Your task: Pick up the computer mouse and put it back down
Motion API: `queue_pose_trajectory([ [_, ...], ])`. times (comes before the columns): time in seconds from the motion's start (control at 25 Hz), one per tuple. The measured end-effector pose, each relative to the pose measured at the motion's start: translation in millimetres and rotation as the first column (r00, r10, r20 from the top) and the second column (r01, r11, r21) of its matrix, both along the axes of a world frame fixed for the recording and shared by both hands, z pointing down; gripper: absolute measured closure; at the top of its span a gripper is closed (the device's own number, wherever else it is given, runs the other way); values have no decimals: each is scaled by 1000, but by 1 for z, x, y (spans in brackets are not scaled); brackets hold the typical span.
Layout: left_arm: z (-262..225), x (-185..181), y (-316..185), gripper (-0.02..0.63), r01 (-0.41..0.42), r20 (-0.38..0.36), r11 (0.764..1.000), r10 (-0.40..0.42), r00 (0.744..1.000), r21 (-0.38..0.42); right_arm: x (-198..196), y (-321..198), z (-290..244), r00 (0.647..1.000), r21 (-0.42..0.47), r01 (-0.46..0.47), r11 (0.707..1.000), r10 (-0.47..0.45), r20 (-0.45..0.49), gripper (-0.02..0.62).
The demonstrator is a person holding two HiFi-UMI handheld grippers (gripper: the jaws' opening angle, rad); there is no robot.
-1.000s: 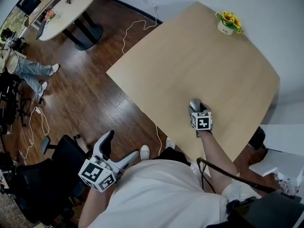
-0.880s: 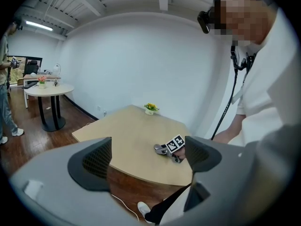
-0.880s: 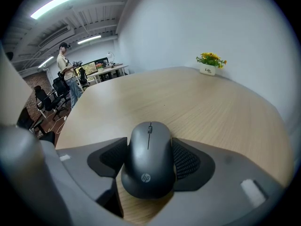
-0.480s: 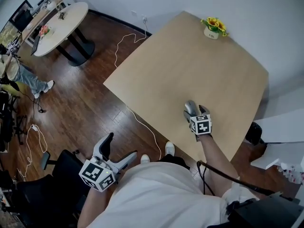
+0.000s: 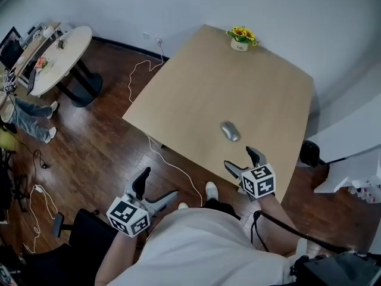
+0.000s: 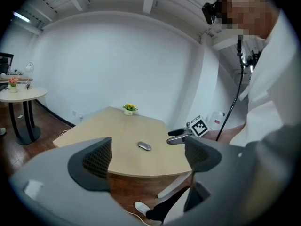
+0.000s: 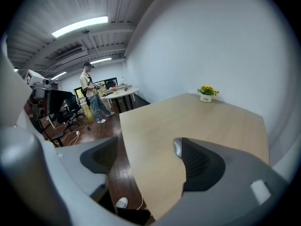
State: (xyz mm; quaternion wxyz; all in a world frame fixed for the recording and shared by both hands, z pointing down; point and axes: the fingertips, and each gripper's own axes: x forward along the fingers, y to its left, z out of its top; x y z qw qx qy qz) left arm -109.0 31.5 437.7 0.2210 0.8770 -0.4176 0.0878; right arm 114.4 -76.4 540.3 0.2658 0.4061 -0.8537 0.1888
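The grey computer mouse lies alone on the light wooden table, towards its near edge. My right gripper hangs just short of it, above the table's edge, with its jaws opening wide and nothing between them. In the right gripper view the mouse peeks out from behind the right finger. My left gripper is held off the table's left side over the floor, jaws apart and empty. From the left gripper view I see the mouse and the right gripper beside it.
A small pot of yellow flowers stands at the table's far corner. A white cable trails over the wooden floor. A round table stands at the far left, with a person near it. A black chair is by my left side.
The right gripper let go of the mouse, opened, and rose back toward me. The mouse stays on the table. The left gripper shifted slightly.
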Motion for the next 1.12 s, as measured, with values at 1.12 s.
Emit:
queue_pose_trajectory([
  [1.12,20,5,72,144,-165,-32,986,165,986,-3,-32,149,-90,998,109,-43,993,38,49,167],
])
